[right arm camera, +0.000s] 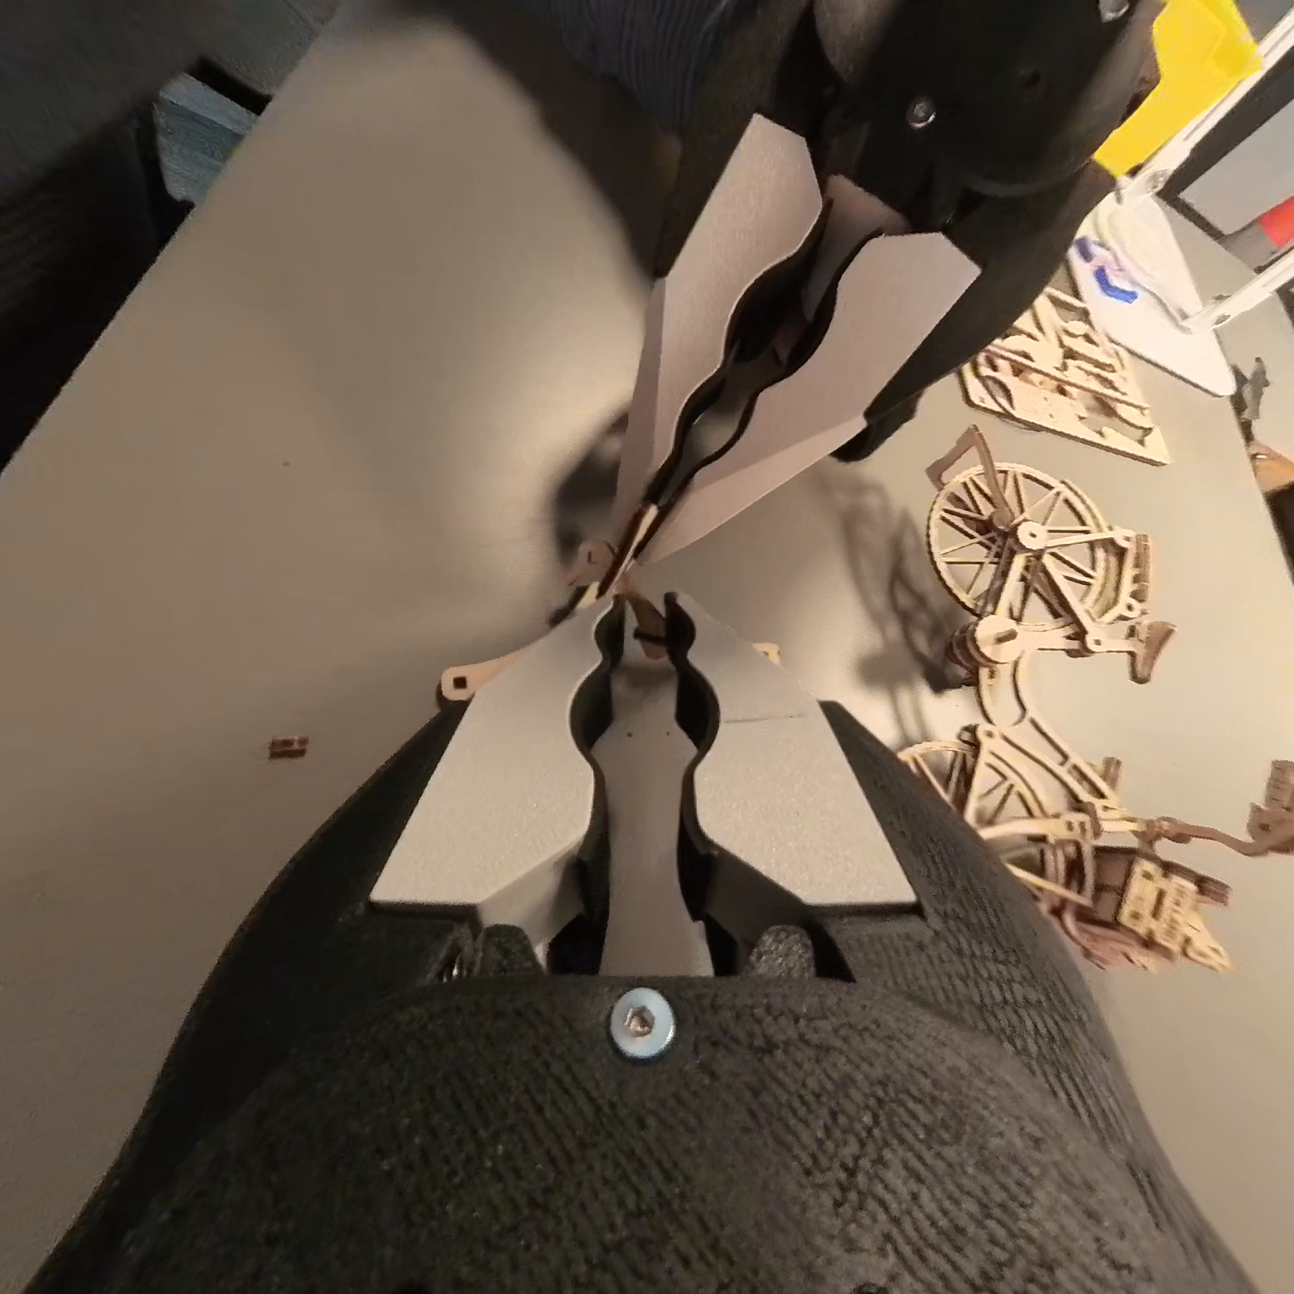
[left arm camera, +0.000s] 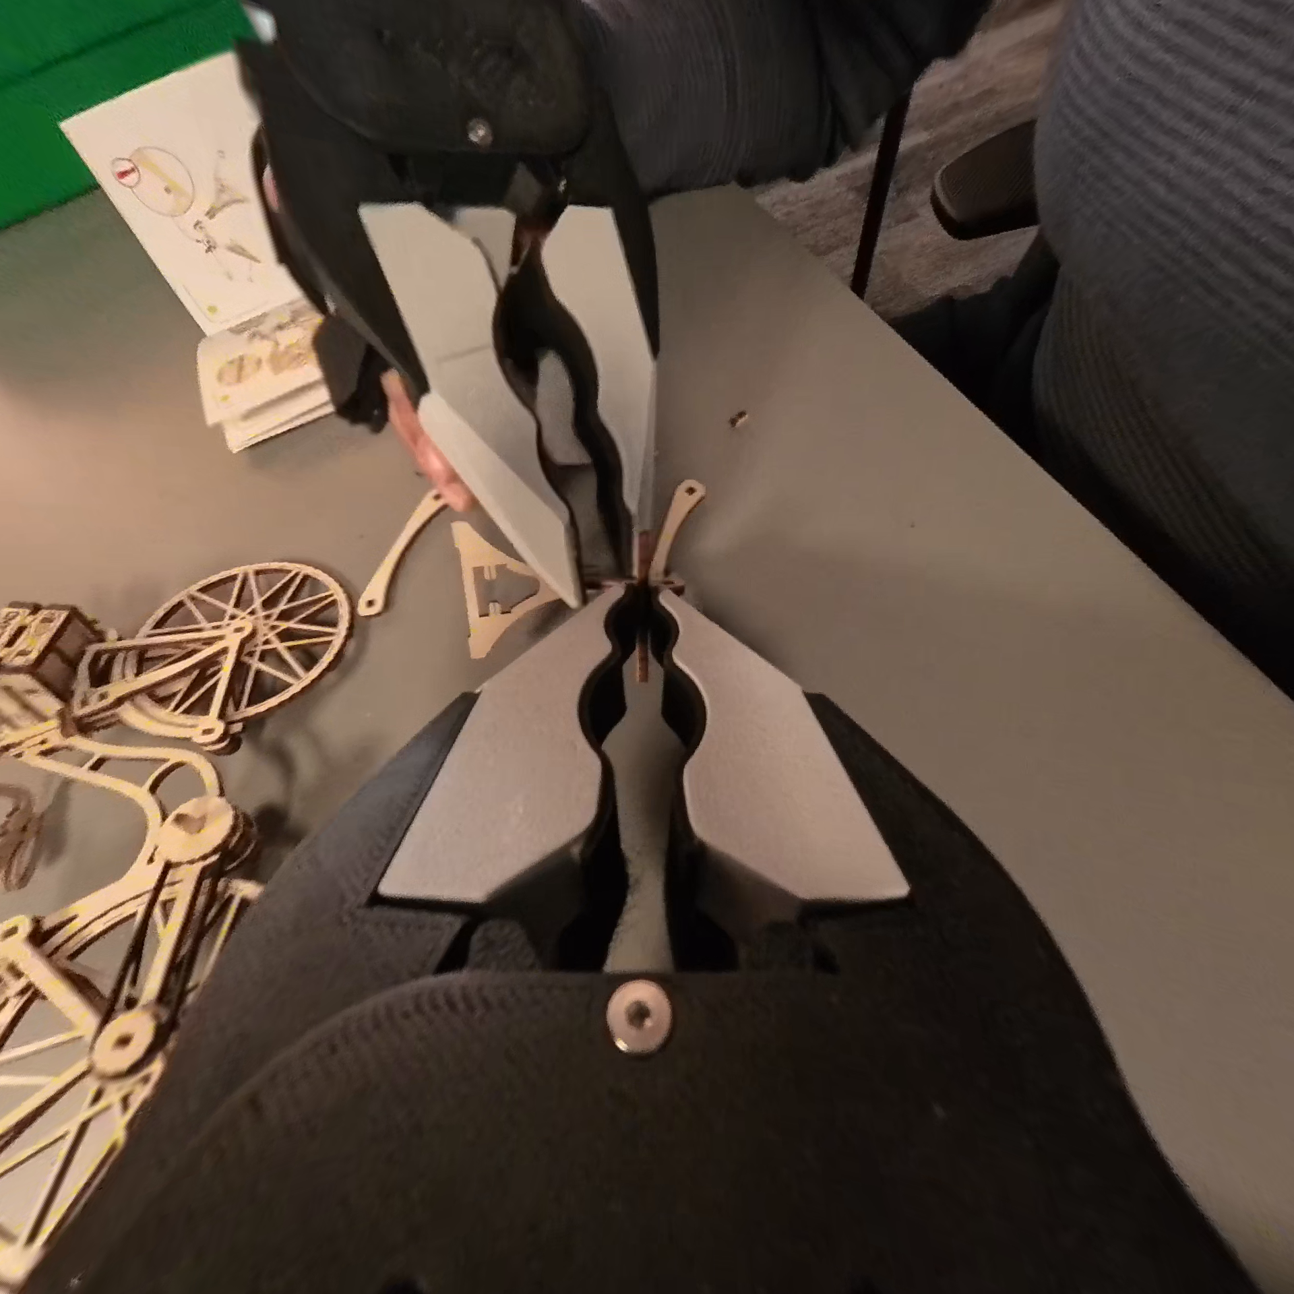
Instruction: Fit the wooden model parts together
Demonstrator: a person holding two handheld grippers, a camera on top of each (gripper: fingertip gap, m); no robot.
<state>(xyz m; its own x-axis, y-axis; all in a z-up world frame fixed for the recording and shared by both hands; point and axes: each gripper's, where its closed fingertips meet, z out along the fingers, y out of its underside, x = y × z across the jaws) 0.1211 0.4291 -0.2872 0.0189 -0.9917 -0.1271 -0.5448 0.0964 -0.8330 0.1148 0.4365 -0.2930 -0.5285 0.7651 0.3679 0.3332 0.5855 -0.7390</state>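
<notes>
Grey table [left arm camera: 875, 560], both grippers meeting tip to tip mid-frame. Left gripper [left arm camera: 641, 609] is pinched on a thin wood strip [left arm camera: 641, 658]; right gripper [right arm camera: 641, 616] is nearly closed on a small brown part [right arm camera: 648, 623]. Judgement: align slot to tab square, push straight, no twist; thin ply could snap. Left view shows the loose curved arms [left arm camera: 402, 553] and booklets [left arm camera: 266, 378]; right view shows the parts sheet [right arm camera: 1050, 378] and the whole bike [right arm camera: 1036, 560].

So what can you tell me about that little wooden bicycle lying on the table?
The wooden bicycle is a pale model of thin cut sheet wood, seemingly laser-cut, with darker brown pedals and saddle. It lies on its side on the grey table, beside the work. One spoked wheel shows clearly, joined to a curved frame. Neither tool touches it.
</notes>
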